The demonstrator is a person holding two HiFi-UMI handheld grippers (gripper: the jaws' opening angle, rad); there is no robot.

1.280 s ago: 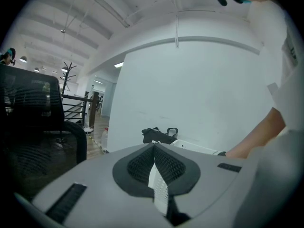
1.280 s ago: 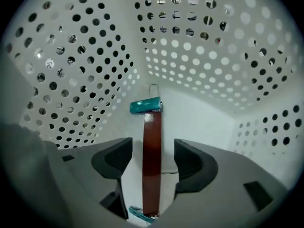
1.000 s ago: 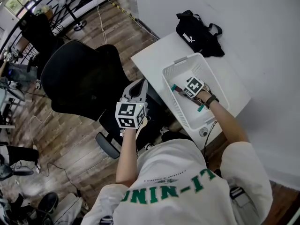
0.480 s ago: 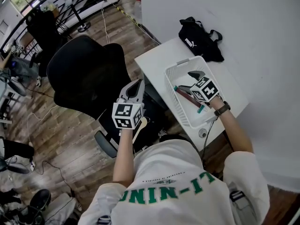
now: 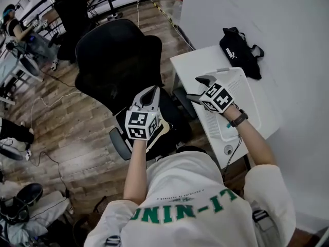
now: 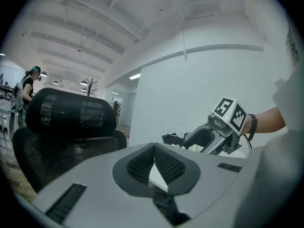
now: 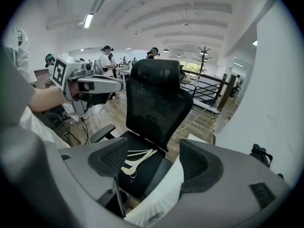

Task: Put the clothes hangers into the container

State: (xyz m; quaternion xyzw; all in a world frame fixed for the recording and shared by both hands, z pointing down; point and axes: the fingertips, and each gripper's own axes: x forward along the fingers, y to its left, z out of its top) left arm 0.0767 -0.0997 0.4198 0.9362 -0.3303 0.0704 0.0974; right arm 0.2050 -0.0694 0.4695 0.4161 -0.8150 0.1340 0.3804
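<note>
Jaws of your left gripper (image 5: 150,92) are pressed together with nothing in them; those of your right gripper (image 5: 199,88) stand wide apart and empty. Nearest to you, green lettering runs across your white shirt (image 5: 195,199), but from this angle it cannot be read cleanly. Just beyond, the left gripper sits over the seat of one black mesh office chair (image 5: 115,60). On that seat lie the pale wooden clothes hangers (image 7: 133,164), overlapping: at least two, though the exact count cannot be told. To the right, the right gripper hangs over the left rim of one white plastic basket (image 5: 247,103), whose inside it mostly hides. The basket stands on one white table (image 5: 193,66). At the table's far end rests one black bag (image 5: 240,55) with a white Puma logo.
</note>
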